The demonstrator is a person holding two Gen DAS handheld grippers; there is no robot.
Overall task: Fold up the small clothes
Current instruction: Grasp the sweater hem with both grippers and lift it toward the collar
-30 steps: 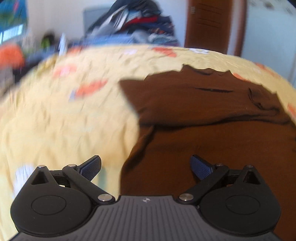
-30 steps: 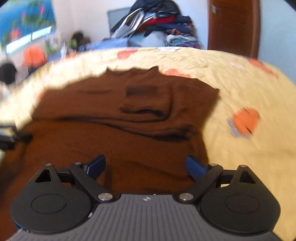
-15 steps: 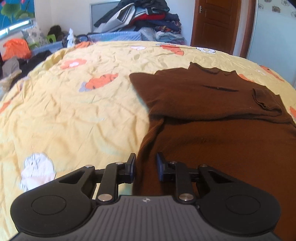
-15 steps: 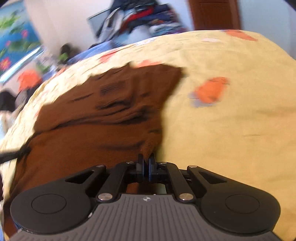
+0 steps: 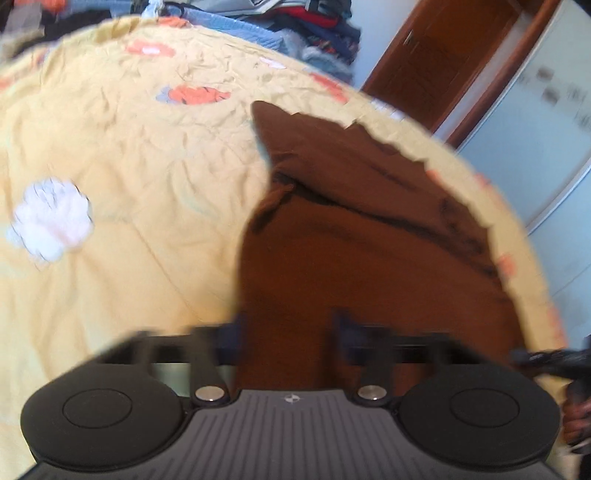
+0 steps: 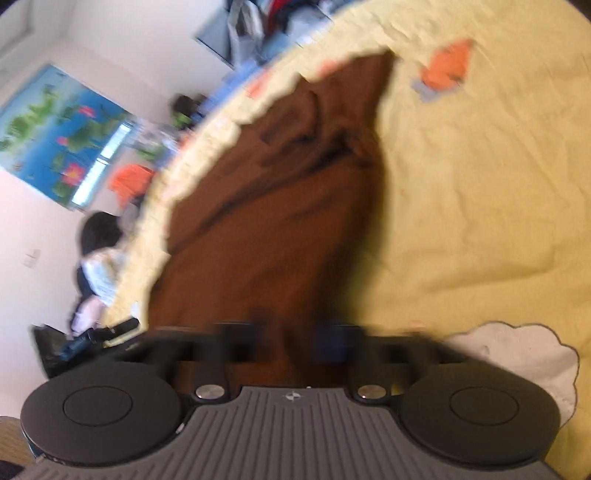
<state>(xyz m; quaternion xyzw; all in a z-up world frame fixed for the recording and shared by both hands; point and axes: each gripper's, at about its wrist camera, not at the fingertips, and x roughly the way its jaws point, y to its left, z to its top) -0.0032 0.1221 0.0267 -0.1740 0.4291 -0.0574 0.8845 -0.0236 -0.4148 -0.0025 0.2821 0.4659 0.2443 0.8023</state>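
Note:
A brown sweater lies on the yellow bedspread, its sleeves folded across the chest. My left gripper is shut on the sweater's near hem at its left corner, the cloth bunched between the blurred fingers. My right gripper is shut on the hem of the same sweater at its right corner. The cloth rises from the bed toward both grippers. The right gripper shows at the right edge of the left wrist view; the left gripper shows at the left edge of the right wrist view.
A pile of clothes sits beyond the bed's far edge. A brown door stands at the back right. A blue flower picture hangs on the left wall. White and orange prints mark the bedspread.
Both grippers closed on the sweater's near hem and have lifted it off the bed. Both views have tilted, and the fingers are blurred with motion.

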